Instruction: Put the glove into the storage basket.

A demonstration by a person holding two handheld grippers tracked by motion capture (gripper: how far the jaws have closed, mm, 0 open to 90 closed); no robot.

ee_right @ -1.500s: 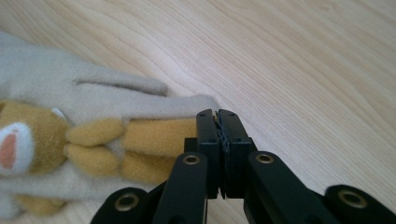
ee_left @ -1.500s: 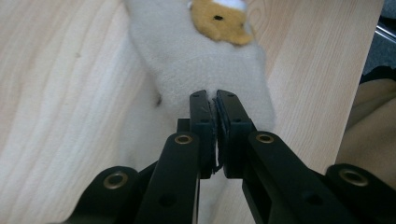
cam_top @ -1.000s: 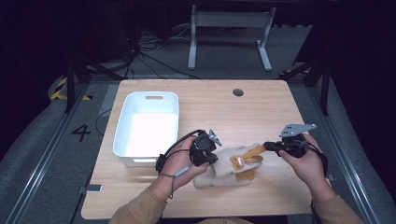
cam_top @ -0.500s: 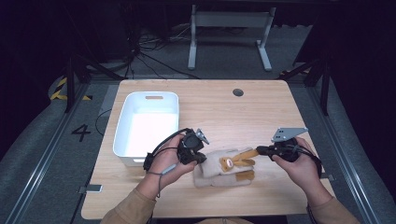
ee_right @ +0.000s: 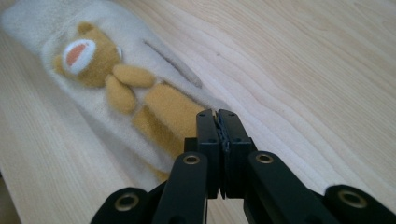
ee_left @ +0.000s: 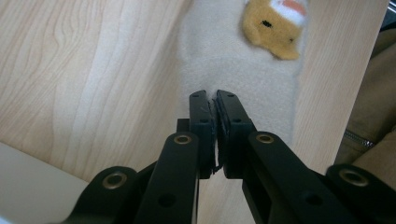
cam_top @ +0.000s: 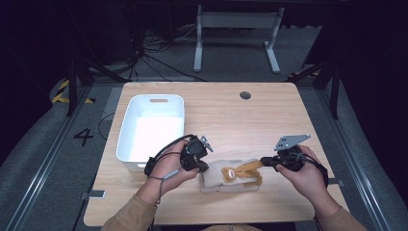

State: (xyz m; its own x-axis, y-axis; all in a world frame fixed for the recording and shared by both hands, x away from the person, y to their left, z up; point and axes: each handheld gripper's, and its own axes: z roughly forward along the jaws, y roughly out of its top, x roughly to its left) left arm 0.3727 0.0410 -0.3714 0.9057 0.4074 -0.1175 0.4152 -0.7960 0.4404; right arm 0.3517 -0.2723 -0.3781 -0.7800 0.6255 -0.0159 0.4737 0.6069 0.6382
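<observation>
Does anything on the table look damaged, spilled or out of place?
Nothing stands out. The cream cloth with the bear lies flat on the table, the white bin sits upright, and nothing is spilled.

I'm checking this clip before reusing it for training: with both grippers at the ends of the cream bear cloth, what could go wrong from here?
1. Both the left gripper and the right gripper are shut at opposite ends of the cream cloth; little fabric shows between the jaws, so one end may slip free.
2. Uneven pulling could stretch or bunch the brown bear.
3. The white bin sits beside the left hand, which might bump it.
</observation>
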